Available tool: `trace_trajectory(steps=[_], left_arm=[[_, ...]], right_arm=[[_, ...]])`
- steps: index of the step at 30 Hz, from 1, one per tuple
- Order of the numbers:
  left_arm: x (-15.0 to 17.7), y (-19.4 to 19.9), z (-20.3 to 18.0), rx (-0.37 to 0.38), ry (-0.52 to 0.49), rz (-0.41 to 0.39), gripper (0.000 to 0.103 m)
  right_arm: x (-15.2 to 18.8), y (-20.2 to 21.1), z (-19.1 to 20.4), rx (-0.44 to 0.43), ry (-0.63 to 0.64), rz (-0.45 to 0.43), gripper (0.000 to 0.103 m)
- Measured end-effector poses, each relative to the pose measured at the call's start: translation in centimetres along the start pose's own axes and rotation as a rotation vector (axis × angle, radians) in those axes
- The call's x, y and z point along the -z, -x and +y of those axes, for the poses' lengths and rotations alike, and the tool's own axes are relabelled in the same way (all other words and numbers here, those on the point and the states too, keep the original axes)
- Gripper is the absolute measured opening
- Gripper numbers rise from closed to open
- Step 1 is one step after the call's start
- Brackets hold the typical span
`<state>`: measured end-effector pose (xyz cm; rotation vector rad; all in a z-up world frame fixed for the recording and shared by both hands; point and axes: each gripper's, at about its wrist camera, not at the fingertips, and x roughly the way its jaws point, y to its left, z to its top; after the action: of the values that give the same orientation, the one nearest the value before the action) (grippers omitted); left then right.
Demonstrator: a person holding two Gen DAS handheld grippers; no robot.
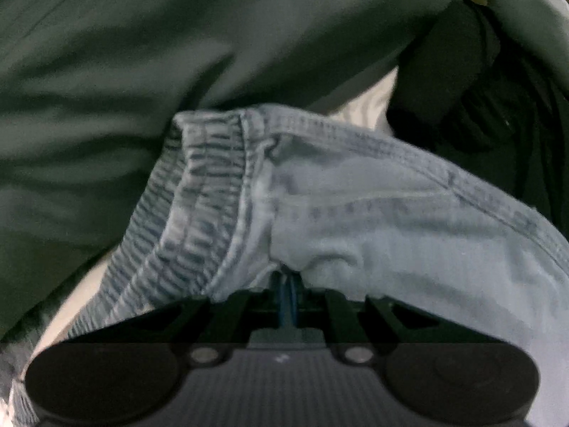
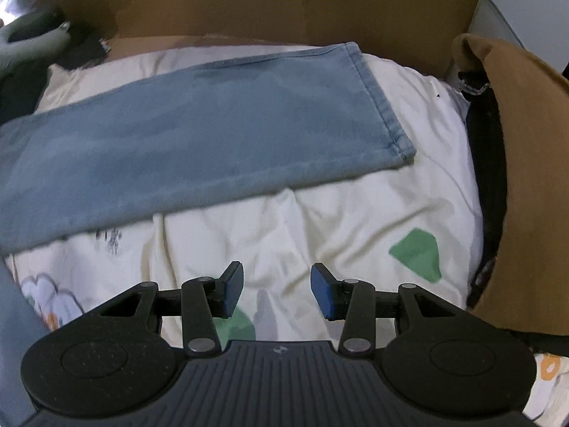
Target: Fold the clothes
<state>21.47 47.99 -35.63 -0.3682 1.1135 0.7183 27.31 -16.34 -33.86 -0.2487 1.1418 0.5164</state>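
Light blue jeans are the garment in hand. In the left wrist view my left gripper [image 1: 288,281] is shut on the jeans [image 1: 373,220] near the elastic waistband [image 1: 202,192]; the denim bunches over the fingers and hides most of them. In the right wrist view a jeans leg [image 2: 199,131] lies flat across the white patterned bedsheet [image 2: 320,220], its hem [image 2: 384,106] toward the right. My right gripper [image 2: 277,290] is open and empty, hovering over the sheet just in front of the leg's near edge.
A dark green garment [image 1: 124,71] fills the upper left wrist view, with a dark item [image 1: 444,71] at the right. Cardboard [image 2: 249,3] stands behind the bed. A brown garment [image 2: 526,163] lies at the right edge.
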Motion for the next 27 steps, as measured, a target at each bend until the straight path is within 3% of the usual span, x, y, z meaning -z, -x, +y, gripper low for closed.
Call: trace_trajectory(steps=[7,12,16,20,27], left_arm=[[-2.7,-1.3,-0.2,-0.045,-0.031,-0.014,0.002],[-4.8,-1.2,1.0,0.009,0.039,0.008,0.002],[-5.0,0.3,0.0,-0.022,-0.043,0.009,0.006],[-3.8,2.5,-0.5,-0.015,-0.058,-0.016,0.021],[2.2,5.7,-4.1,0.09,-0.156,-0.027,0.021]], right_arm=[[-3.0,-2.0,1.4,0.008,0.065,-0.03,0.049],[-4.5,-4.1,1.8,0.048,0.07,-0.044,0.049],[-5.5,-5.5,1.9,0.073,0.058,-0.055,0.049],[-6.4,-5.9,2.4,0.058,0.077,-0.076,0.049],[-7.4,-8.4,3.7,0.057,0.138,-0.05,0.049]])
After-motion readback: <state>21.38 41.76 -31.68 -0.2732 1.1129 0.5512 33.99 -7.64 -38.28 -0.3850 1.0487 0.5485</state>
